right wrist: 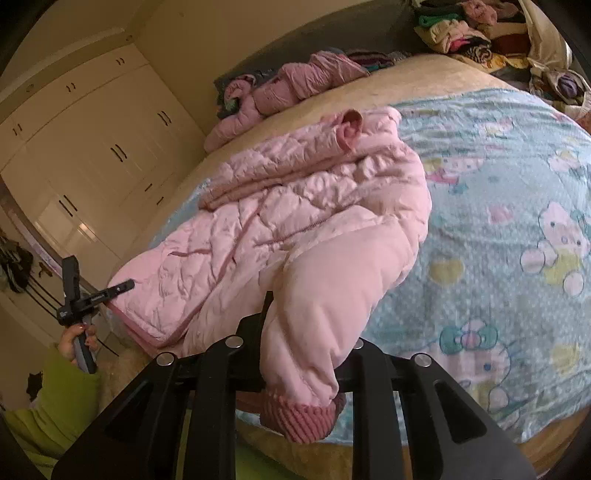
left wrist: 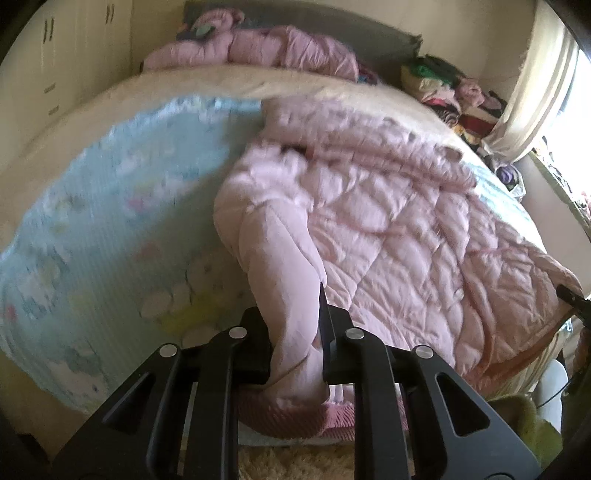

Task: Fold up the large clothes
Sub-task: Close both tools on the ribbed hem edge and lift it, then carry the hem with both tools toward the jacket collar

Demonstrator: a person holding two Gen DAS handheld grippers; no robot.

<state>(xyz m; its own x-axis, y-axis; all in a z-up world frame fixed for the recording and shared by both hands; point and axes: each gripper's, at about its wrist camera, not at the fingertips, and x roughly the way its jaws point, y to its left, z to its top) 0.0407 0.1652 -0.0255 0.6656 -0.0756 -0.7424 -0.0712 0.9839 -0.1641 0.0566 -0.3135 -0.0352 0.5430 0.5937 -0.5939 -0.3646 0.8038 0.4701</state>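
Both grippers clamp a sleeve of the pink jacket, at the near edge of the bed.

Left gripper (left wrist: pixel 295 325) and right gripper (right wrist: pixel 306 343) each pinch a sleeve near its ribbed cuff (right wrist: pixel 299 417); the jacket (right wrist: pixel 295 206) lies on the blue blanket (right wrist: pixel 498 221) over the bed (left wrist: pixel 332 88). The slick padding may slip free and spoil the fold.

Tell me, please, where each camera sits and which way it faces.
Left wrist: on the left gripper, looking down along its fingers across the bed. The fingers pinch a sleeve of the pink jacket. No hand shows clearly.
Right wrist: on the right gripper, facing the bed and the wardrobe, with its fingers on a sleeve too. At left, a hand in a green sleeve holds the left gripper.
Shared: the jacket, the blue blanket and the clothes pile.
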